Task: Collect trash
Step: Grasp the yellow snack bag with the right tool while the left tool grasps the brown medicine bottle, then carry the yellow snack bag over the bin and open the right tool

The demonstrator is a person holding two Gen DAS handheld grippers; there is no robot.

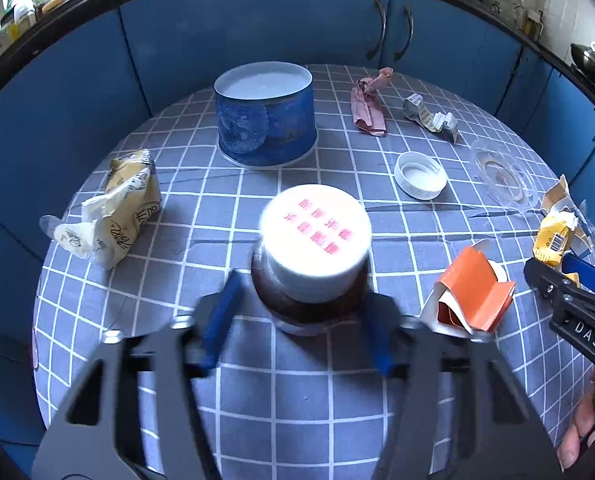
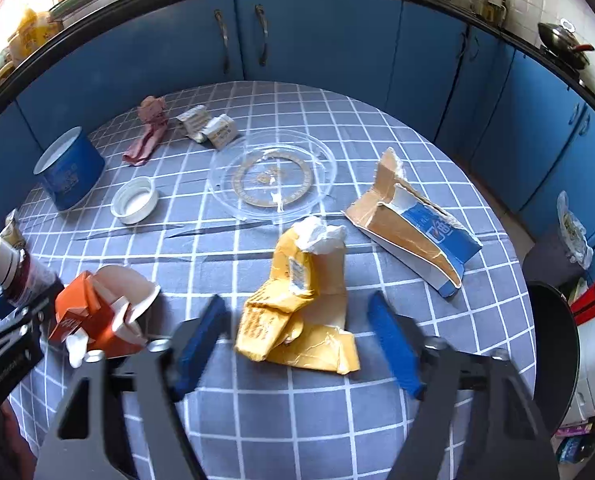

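Trash lies scattered over a round table (image 1: 297, 400) with a blue-grey checked cloth, in front of blue cabinets (image 1: 257, 28).

From the left wrist, the left gripper (image 1: 297, 320) has its blue fingers (image 1: 221, 320) on either side of a dark jar (image 1: 311, 276) with a white lid bearing red print. The left finger shows a small gap to the jar and the right one sits at its side; whether the pads press on it I cannot tell. Beyond stands a blue tub (image 1: 265, 116). A cream wrapper (image 1: 113, 208) lies to the left. To the right are a white cap (image 1: 420, 176), a pink wrapper (image 1: 367, 104), a silver wrapper (image 1: 431, 116), a clear plastic lid (image 1: 501, 176) and an orange carton (image 1: 473, 292). The right gripper (image 1: 569, 280) enters at the right edge.

From the right wrist, the right gripper (image 2: 297, 344) straddles a crumpled yellow wrapper (image 2: 297, 312), its jaws apart with space on both sides and the pads not touching. A torn blue-and-brown carton (image 2: 413, 232) lies to the right, the clear plastic lid (image 2: 273, 176) beyond. The orange carton (image 2: 93, 316) sits to the left, beside the jar (image 2: 17, 272) and the left gripper (image 2: 13, 328).
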